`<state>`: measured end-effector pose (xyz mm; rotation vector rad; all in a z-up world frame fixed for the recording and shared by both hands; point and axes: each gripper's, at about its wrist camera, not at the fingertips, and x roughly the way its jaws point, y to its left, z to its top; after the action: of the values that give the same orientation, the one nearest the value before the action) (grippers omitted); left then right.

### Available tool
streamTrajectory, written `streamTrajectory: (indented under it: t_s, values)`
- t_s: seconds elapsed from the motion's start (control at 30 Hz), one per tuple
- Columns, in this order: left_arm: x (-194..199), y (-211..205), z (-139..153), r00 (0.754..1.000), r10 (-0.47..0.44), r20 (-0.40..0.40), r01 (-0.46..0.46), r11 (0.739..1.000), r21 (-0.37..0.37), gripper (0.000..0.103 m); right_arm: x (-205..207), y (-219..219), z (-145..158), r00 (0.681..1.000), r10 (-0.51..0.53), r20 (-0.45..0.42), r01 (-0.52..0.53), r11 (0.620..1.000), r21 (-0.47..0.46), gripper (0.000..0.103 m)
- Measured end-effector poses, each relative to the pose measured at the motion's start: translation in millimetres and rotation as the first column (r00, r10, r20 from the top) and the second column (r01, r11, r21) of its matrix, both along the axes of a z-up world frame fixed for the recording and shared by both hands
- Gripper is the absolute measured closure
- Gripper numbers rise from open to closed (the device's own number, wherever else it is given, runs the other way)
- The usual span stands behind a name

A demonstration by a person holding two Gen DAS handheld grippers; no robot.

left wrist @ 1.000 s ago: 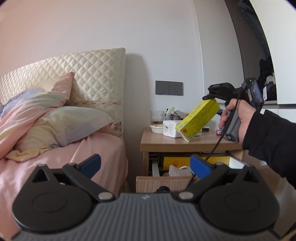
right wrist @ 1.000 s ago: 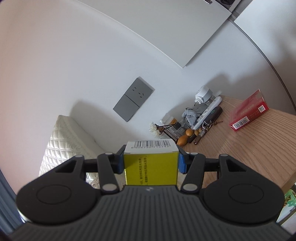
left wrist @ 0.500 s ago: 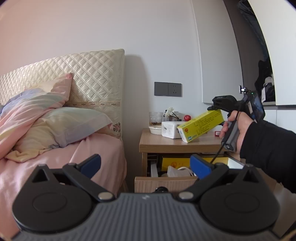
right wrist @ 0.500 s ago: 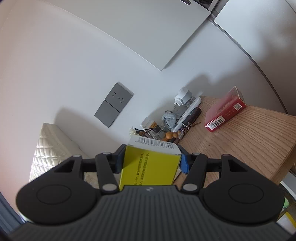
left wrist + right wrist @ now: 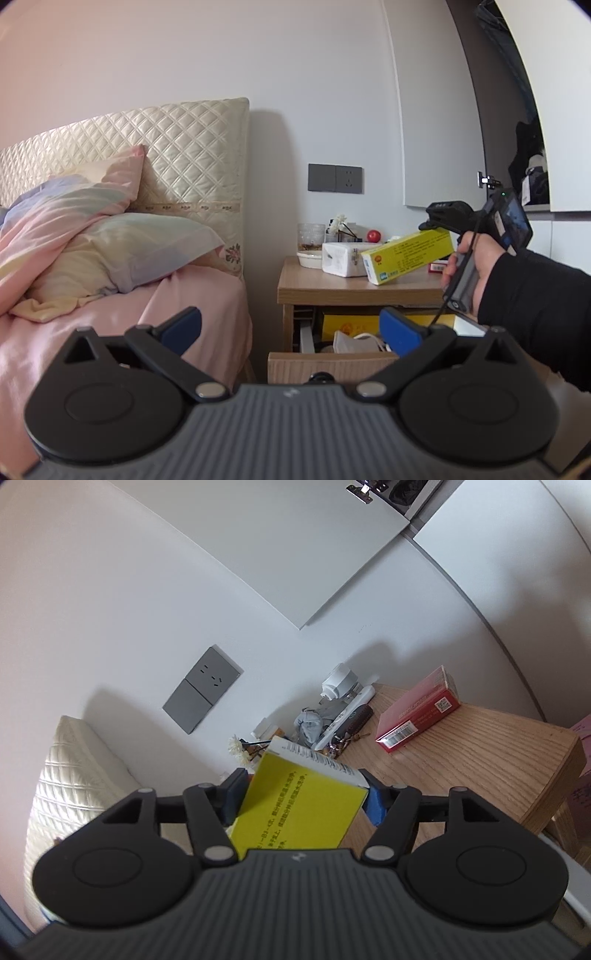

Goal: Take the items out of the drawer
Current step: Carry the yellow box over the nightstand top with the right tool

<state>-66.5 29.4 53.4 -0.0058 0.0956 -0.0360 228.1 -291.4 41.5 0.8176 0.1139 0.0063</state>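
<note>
In the left wrist view the wooden nightstand (image 5: 332, 286) has its drawer (image 5: 332, 365) pulled out, and a yellow pack (image 5: 347, 326) and a white item (image 5: 351, 341) show inside. My right gripper (image 5: 439, 221), held by a hand in a black sleeve, is shut on a long yellow box (image 5: 408, 254). The box's lower end touches the nightstand top. In the right wrist view the yellow box (image 5: 299, 805) sits tilted between the pads of my right gripper (image 5: 304, 797). My left gripper (image 5: 290, 326) stands open and holds nothing, well in front of the drawer.
A red box (image 5: 417, 714), a white charger (image 5: 340, 683), keys and small clutter sit at the back of the nightstand top (image 5: 480, 746). A white box (image 5: 341, 256) and a glass (image 5: 311, 236) stand at its left. The bed (image 5: 110, 295) lies left.
My right gripper has come down with the yellow box, which now lies flatter with its end on the nightstand top and sits skewed between the pads. My left gripper has stayed put.
</note>
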Motion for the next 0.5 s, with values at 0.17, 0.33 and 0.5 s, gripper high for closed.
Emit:
streamTrajectory:
  t_s: [0.17, 0.33, 0.5]
  values:
    - [1.1, 1.1, 0.6, 1.000, 0.003, 0.000, -0.003, 1.000, -0.003, 0.000, 0.4, 3.6, 0.7, 0.999, -0.037, -0.026, 0.035, 0.997, -0.071, 0.028]
    - [0.6, 0.1, 0.4, 1.000, 0.001, 0.000, -0.001, 1.000, -0.001, 0.000, -1.0, 17.9, 8.7, 0.992, -0.120, -0.042, 0.105, 0.960, -0.259, 0.017]
    - [-0.3, -1.1, -0.1, 1.000, -0.002, -0.001, 0.002, 1.000, 0.003, 0.000, 1.5, 23.1, 9.7, 0.988, -0.144, -0.055, 0.116, 0.929, -0.351, 0.012]
